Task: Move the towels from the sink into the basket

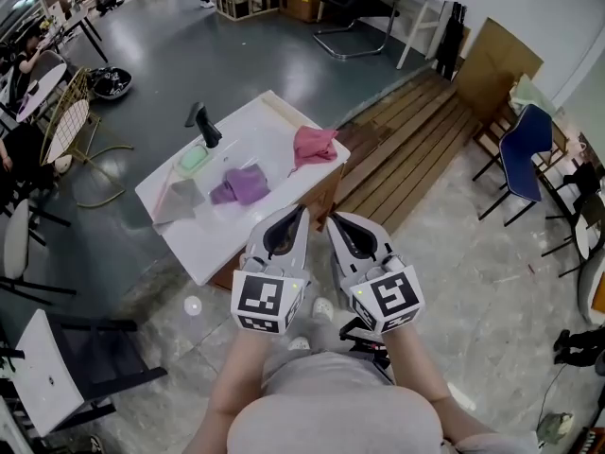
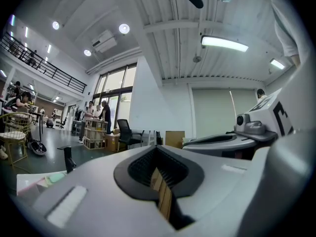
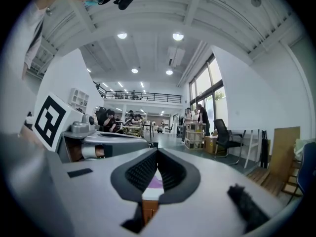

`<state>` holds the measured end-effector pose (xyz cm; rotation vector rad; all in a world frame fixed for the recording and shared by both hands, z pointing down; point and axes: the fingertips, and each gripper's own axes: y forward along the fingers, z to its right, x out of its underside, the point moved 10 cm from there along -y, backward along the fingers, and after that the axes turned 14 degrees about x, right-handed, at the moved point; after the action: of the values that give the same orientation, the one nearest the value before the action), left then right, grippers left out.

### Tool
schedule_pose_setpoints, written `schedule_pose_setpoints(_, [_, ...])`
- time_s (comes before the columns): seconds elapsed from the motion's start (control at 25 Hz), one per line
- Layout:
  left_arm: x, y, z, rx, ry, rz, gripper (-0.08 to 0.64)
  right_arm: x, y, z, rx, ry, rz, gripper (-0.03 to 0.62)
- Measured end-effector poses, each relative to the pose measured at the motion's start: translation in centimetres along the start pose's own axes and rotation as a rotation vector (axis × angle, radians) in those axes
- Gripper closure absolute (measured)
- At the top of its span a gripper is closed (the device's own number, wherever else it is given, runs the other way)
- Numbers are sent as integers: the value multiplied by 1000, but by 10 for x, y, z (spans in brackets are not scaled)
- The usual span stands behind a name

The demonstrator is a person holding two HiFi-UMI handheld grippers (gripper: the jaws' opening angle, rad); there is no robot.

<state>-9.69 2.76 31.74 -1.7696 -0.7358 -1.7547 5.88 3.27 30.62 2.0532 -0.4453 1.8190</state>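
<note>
A white sink counter [image 1: 274,113] stands ahead of me with a black tap [image 1: 202,125]. On it lie a pink towel [image 1: 314,145] at the right end, a purple towel [image 1: 242,185] in the middle and a grey towel [image 1: 180,200] to the left. A gold wire basket [image 1: 64,123] stands on the floor far to the left. My left gripper [image 1: 299,212] and right gripper [image 1: 333,219] are side by side in front of my body, short of the counter's near edge. Both point level, jaws together, with nothing between them. The purple towel [image 3: 156,182] shows past the right jaws.
A pale green item [image 1: 194,157] lies beside the tap. Wooden decking [image 1: 416,135] runs right of the counter. A blue chair [image 1: 523,154] stands at the right, a white chair [image 1: 43,372] at the lower left, an office chair [image 1: 342,8] at the back. People stand far off.
</note>
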Motion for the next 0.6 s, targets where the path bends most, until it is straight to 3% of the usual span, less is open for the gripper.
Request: schedule_pose_setpoints(0.6, [5, 85, -33, -39, -1, -39, 555, 11, 68, 75, -42, 40, 1, 575])
